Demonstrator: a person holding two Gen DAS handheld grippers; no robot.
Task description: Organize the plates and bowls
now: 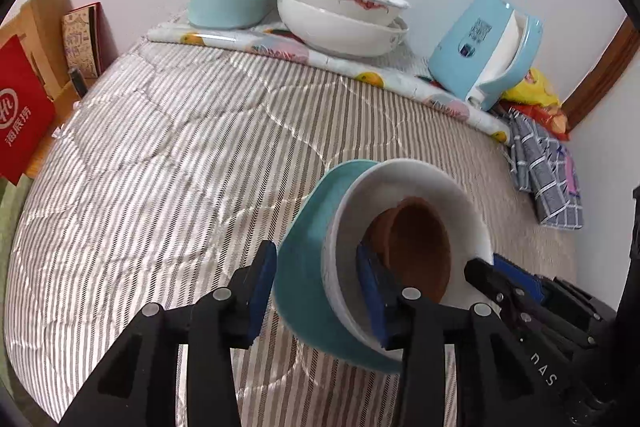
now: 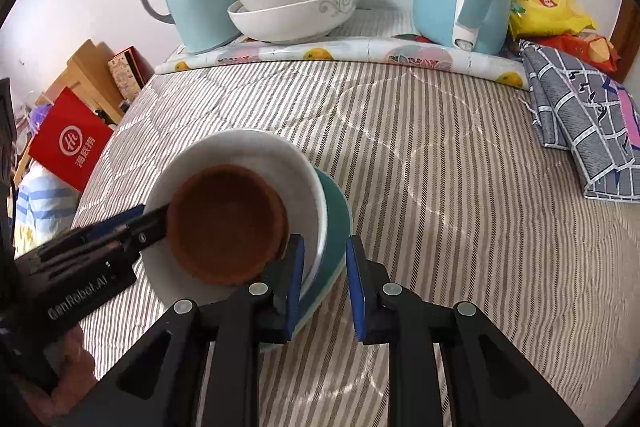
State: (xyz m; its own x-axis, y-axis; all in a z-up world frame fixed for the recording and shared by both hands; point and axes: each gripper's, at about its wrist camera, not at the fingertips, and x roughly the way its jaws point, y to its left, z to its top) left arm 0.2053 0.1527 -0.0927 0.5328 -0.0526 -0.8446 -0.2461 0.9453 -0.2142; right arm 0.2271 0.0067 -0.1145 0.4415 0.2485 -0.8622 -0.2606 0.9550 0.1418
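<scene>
A nested stack sits low over the striped quilted bed [image 2: 440, 167], tilted: a small brown bowl [image 2: 226, 223] inside a white bowl [image 2: 240, 151], inside a teal plate [image 2: 340, 211]. The left gripper [image 1: 316, 297] has its fingers astride the rims of plate and white bowl on one side; the right gripper [image 2: 324, 287] straddles the opposite rims. Whether either pair truly pinches, I cannot tell. These look like glazed ceramic: hard, slick, heavy together, breakable. Holding opposite rims seems wise, since the loose brown bowl could slide out.
</scene>
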